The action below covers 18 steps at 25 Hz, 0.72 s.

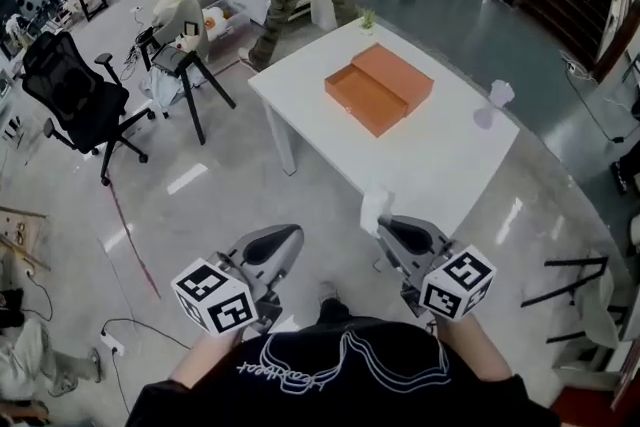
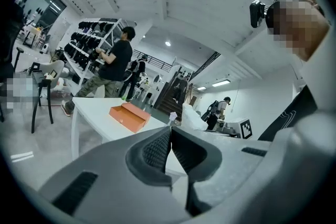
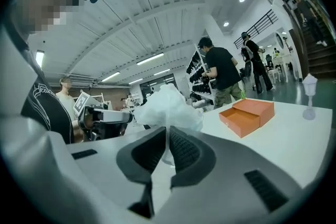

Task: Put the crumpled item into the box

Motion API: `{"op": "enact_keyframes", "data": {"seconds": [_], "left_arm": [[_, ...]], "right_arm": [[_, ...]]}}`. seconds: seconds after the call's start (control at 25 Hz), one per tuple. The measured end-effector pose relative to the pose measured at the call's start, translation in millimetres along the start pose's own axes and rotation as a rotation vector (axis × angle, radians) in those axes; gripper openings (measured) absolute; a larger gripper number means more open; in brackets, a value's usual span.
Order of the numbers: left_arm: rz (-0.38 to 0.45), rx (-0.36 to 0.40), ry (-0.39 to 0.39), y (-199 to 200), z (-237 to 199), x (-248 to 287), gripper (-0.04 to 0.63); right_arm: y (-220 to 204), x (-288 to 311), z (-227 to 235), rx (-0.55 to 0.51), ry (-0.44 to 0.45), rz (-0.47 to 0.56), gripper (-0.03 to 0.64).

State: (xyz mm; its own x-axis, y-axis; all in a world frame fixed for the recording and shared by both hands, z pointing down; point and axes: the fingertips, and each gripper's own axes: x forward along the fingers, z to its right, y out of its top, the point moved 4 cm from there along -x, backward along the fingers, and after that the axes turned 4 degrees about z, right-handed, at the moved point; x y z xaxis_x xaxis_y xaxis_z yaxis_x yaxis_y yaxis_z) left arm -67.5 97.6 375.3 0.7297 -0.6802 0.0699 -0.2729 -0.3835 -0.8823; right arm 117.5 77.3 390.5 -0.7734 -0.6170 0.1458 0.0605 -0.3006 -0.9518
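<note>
**At lower centre of the head view: crumpled item clamped, not yet in the box**

Right gripper (image 1: 386,228) closed on the crumpled item (image 1: 372,208), a white wad standing up from between the pads, just at the near edge of the white table (image 1: 440,165). Left gripper (image 1: 288,237) beside it, jaws together with nothing between them. Orange box (image 1: 395,73) in the upper middle of the frame, well apart from both grippers, its shallow open part on the lower-left side.

For the step in hand, probably best to:
- Keep the pinch firm, since only a thin fold seems to be held.
- Carry the wad high across the table and bring it down over the open part of the box, not over the closed part.
- Release only once the wad sits inside the walls, because such a light thing may spring back out or cling to a pad.
- Stay clear of the small pale glass (image 1: 497,100) at the right of the table.
- Possibly steady the box with the free left gripper.

Shown only in the right gripper view:
- the pinch itself, pads of the right gripper (image 3: 167,131) closed on the lower fold;
- the bulk of the wad (image 3: 167,105) above them;
- the box (image 3: 247,115) at middle right.

Shown in the left gripper view:
- the tips of the left gripper (image 2: 170,131) meeting and empty;
- the wad (image 2: 191,118) seen from the side.

Given by the head view alone: the whole layout, and the long way between wad and box.
</note>
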Motion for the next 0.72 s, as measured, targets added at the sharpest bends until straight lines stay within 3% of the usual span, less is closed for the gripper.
{"op": "enact_keyframes", "data": {"seconds": [0.24,0.4,0.72], "left_arm": [[-0.016,0.01,0.02,36.1,-49.0,59.1,0.006],[-0.002,0.022,0.028,48.9,-74.2,81.5,0.006],[-0.016,0.014,0.035,53.4,-108.0,108.2,0.006]], "right_arm": [[20.8,49.4,61.2,0.005,0.005,-0.038,0.025],[29.2,70.8,84.2,-0.094,-0.006,-0.049,0.025],[34.7,95.1,119.5,-0.159,-0.076,-0.087,0.025]]}}
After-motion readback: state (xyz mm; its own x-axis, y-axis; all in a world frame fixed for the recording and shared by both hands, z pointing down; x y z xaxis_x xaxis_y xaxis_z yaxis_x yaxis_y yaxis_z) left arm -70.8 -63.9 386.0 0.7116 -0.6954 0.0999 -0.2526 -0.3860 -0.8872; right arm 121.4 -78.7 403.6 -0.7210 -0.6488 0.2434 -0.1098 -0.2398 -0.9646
